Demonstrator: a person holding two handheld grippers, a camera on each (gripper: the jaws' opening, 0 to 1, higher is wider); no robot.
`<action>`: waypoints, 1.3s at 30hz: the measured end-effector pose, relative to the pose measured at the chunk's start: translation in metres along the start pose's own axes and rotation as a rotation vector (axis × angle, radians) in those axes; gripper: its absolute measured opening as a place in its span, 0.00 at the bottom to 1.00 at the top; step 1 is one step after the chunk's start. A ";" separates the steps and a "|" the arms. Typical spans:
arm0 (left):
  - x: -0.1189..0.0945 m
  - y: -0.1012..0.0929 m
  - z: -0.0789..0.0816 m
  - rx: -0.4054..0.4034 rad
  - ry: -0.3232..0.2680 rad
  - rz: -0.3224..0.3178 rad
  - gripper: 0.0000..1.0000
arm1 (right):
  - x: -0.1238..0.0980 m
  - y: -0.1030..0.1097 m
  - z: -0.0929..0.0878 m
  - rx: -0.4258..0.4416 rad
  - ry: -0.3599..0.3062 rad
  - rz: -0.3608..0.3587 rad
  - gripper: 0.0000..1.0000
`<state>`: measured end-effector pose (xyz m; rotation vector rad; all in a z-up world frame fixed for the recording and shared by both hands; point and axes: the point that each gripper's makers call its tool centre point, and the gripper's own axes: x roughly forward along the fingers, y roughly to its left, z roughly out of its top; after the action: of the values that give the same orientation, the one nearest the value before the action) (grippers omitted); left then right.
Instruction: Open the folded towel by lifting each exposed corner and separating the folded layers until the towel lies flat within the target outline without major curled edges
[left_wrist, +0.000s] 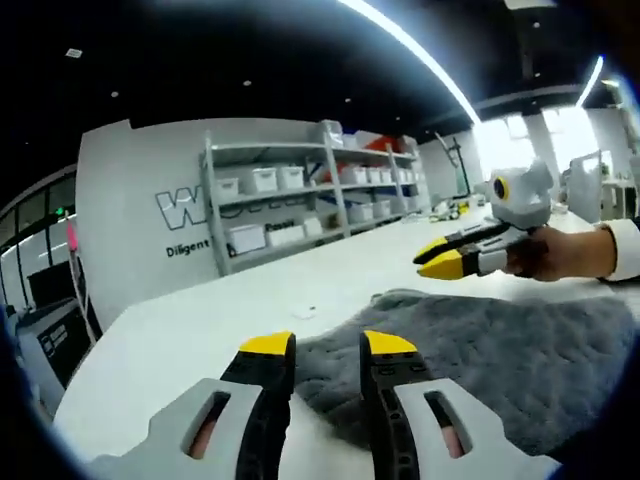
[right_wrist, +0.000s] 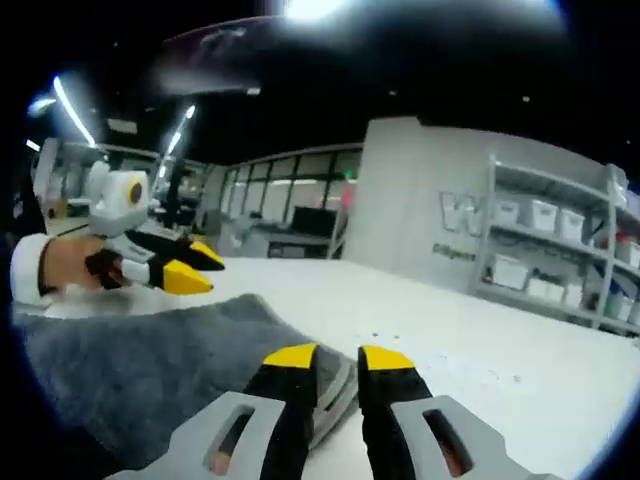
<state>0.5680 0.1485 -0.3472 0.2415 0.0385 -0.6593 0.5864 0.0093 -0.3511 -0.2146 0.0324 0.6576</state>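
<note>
Inspecting nearest first, we find the left gripper (left_wrist: 330, 345) with its yellow-tipped jaws parted and nothing between them, poised just over the near edge of the grey towel (left_wrist: 500, 345). The cloth runs from under the jaw tips away to their right across the white table (left_wrist: 200, 320). In the right gripper view, the right gripper (right_wrist: 337, 357) likewise stands released, jaws apart, with a towel (right_wrist: 130, 365) corner lying directly below and between the tips; stacked layers show at that edge, so we judge it still folded.

We assess the towel as soft, limp and light, with a plush pile that should grip well and not slip. It will sag and drape when lifted, so the hold belongs on the top layer alone at an exposed corner, pinched shallow; a deep bite risks taking the lower layers too.

Farther off, each view shows the opposite gripper above the far towel edge. Beyond stand the shelves (left_wrist: 300, 200) with bins against the wall
</note>
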 end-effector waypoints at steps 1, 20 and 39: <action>0.000 -0.004 -0.001 0.010 0.009 -0.011 0.22 | -0.001 0.002 -0.001 -0.005 0.006 0.006 0.08; -0.001 -0.027 -0.040 0.034 0.188 -0.101 0.01 | -0.003 0.023 -0.043 0.021 0.176 0.071 0.00; -0.011 -0.023 -0.029 -0.141 0.127 -0.089 0.09 | -0.019 0.008 -0.033 0.350 0.090 0.079 0.15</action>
<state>0.5462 0.1441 -0.3789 0.1456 0.2180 -0.7255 0.5677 -0.0032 -0.3831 0.0951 0.2418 0.7092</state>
